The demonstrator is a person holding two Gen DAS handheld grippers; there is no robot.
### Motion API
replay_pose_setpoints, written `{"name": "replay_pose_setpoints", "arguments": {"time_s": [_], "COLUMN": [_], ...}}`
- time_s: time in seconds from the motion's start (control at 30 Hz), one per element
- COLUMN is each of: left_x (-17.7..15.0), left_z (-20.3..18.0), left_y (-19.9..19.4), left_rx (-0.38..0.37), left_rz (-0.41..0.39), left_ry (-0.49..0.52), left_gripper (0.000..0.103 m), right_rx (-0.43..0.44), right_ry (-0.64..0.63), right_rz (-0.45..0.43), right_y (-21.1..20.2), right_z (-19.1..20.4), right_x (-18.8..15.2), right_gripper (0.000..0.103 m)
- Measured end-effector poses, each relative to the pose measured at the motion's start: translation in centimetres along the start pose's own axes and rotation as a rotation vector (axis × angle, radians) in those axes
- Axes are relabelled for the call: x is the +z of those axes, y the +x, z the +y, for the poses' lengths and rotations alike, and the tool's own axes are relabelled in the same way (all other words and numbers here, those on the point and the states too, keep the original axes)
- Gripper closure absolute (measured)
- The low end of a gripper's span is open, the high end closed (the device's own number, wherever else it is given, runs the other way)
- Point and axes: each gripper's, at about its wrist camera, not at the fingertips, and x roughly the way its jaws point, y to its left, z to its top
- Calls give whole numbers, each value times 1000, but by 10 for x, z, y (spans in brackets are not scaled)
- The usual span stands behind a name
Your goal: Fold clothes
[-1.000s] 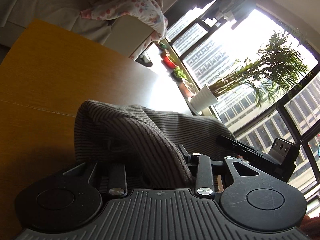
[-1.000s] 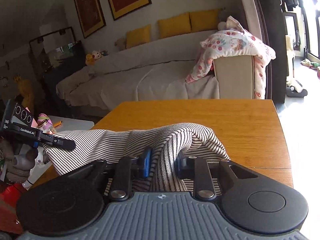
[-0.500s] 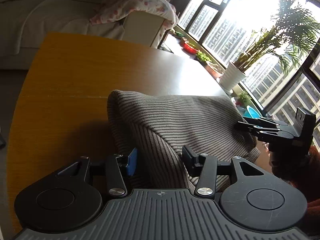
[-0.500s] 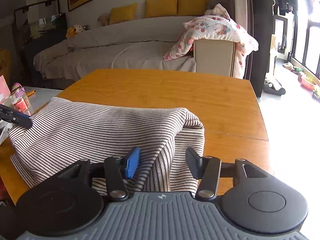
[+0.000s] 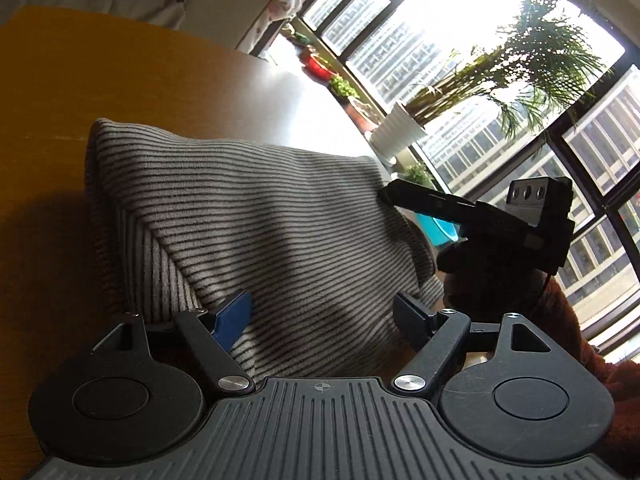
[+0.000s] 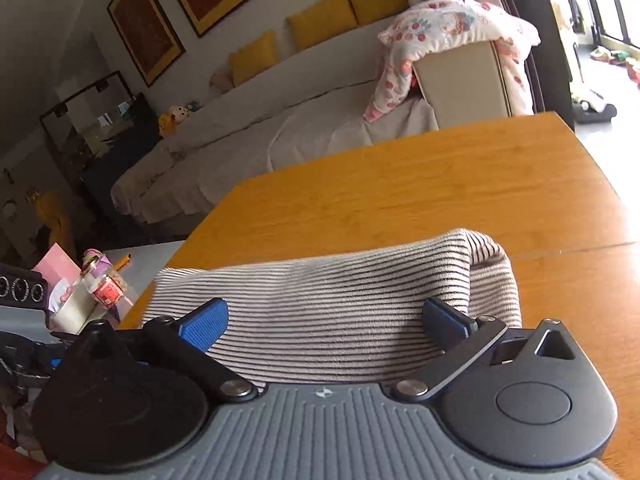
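Note:
A black-and-white striped garment (image 5: pixel 280 232) lies folded on the wooden table (image 5: pixel 120 80). My left gripper (image 5: pixel 324 316) stands over its near edge with the jaws opening. The cloth lies between the pads, which do not press on it. In the right wrist view the same garment (image 6: pixel 340 300) lies flat under my right gripper (image 6: pixel 324 324). Its jaws are opening wide and the blue pads stand off the cloth. One of the right gripper's fingers (image 5: pixel 424 202) rests at the garment's far right corner in the left wrist view.
Bare table top (image 6: pixel 440 184) stretches beyond the garment. A sofa (image 6: pixel 300 112) with a floral blanket (image 6: pixel 452 32) stands behind it. A potted palm (image 5: pixel 404 128) stands by the window. A jar (image 6: pixel 106 286) and boxes sit on a low surface at the left.
Both grippers have let go of the striped garment, their jaws spreading apart. Both sank toward the table, and the raised fold of cloth dropped flat.

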Motion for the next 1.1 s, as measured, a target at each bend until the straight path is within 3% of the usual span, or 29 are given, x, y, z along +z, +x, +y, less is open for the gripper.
{"name": "replay_pose_setpoints", "arguments": {"time_s": [0.2, 0.4, 0.53, 0.6, 0.67, 0.73, 0.87, 1.0, 1.1], "left_x": [40, 88, 91, 86, 74, 64, 49, 51, 61], "left_z": [27, 37, 24, 16, 6, 1, 12, 23, 33], "left_y": [13, 45, 49, 45, 32, 20, 16, 30, 39], "left_rx": [51, 141, 164, 173, 127, 72, -88, -90, -81], "left_rz": [-72, -155, -144, -133, -125, -116, -55, -50, -74], "left_ry": [-65, -95, -66, -51, -52, -51, -174, -206, -202], "left_gripper": [20, 16, 9, 9, 8, 7, 6, 6, 6], "right_rx": [-5, -78, -131, -93, -83, -120, -421, -581, -607], "right_ry": [-34, -40, -100, -111, -132, -178, -283, -366, -394], "right_rz": [-78, -106, -81, -66, -85, -123, -103, -6, -34], "right_y": [-4, -3, -2, -10, -20, -31, -18, 8, 6], "right_z": [1, 16, 32, 36, 35, 32, 24, 14, 23], "right_x": [-19, -29, -31, -27, -17, -6, 12, 6, -8], "right_gripper": [0, 0, 0, 0, 0, 0, 0, 0, 0]}}
